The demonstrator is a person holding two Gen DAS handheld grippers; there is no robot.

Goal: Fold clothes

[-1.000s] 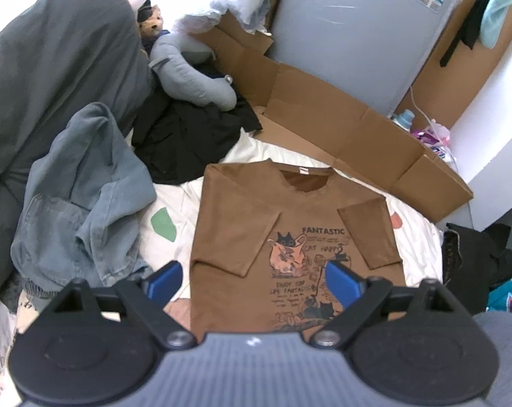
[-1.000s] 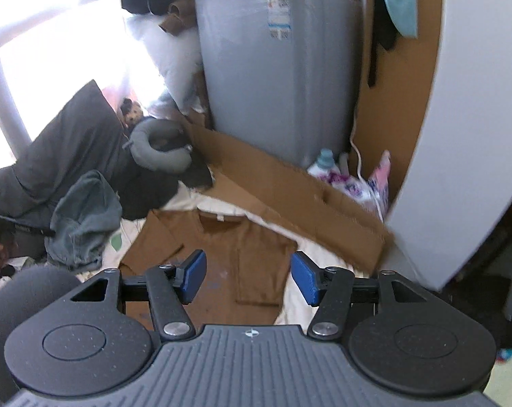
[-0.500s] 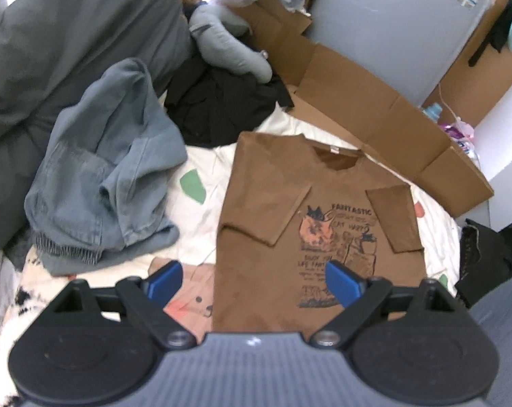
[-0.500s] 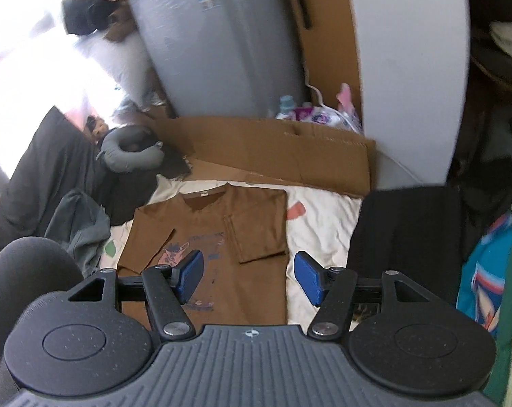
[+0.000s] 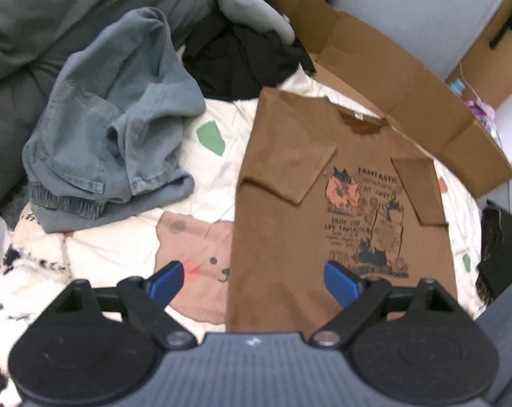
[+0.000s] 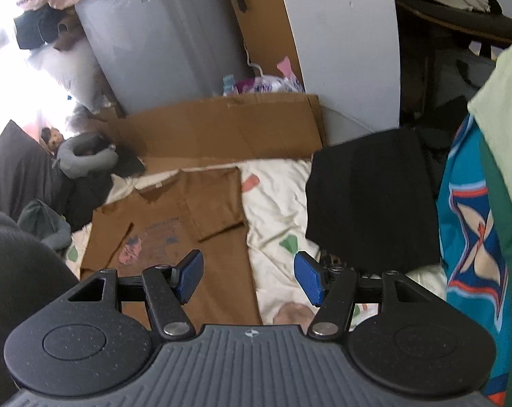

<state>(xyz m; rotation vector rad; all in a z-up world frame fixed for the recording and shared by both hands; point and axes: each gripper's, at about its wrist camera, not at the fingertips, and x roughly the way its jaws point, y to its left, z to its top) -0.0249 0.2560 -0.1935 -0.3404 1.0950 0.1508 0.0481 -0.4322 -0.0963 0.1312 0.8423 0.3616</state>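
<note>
Both sleeves of your brown t-shirt lie folded inward (collar pointing away, hem nearest you). Your left gripper is closing, still spread and empty; your right gripper gapes empty.

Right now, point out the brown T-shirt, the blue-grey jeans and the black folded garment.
brown T-shirt (image 5: pixel 289 237): left wrist view, plain chest left of the print.
blue-grey jeans (image 5: pixel 96 135): left wrist view, middle of the crumpled heap.
black folded garment (image 6: pixel 371 196): right wrist view, centre of its top face.
</note>
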